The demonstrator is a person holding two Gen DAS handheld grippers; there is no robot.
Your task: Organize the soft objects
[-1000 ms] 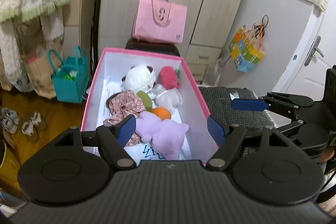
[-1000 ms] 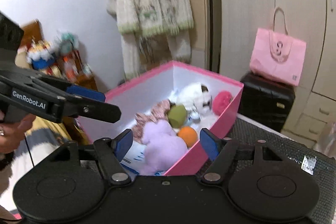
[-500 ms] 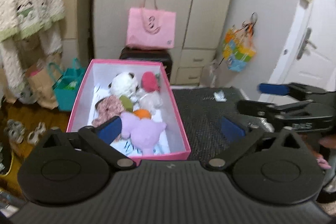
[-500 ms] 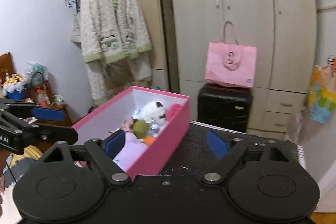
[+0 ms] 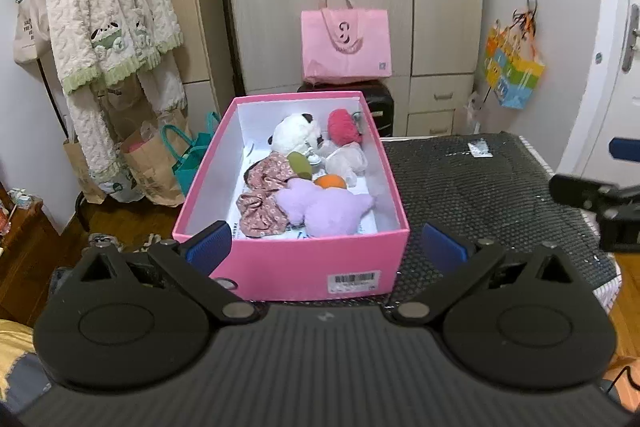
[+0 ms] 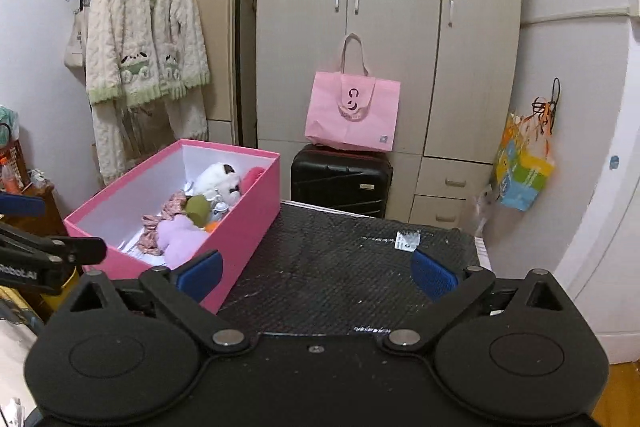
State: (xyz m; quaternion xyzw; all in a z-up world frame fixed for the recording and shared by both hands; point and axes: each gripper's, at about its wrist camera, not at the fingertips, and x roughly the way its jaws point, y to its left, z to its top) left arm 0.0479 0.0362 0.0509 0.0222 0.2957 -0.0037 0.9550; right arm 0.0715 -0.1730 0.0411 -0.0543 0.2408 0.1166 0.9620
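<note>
A pink box stands on the left part of a black mesh table. Inside lie a purple plush, a white panda plush, a red plush, a floral cloth toy, a green piece and an orange ball. My left gripper is open and empty, in front of the box. My right gripper is open and empty, over the table right of the box.
A small white packet lies at the table's far right. Behind stand a black suitcase with a pink tote, wardrobe doors, a hanging cardigan and paper bags on the floor at left.
Both grippers have pulled back and up from the box and opened wider. The purple plush stays in the box with the other toys.
</note>
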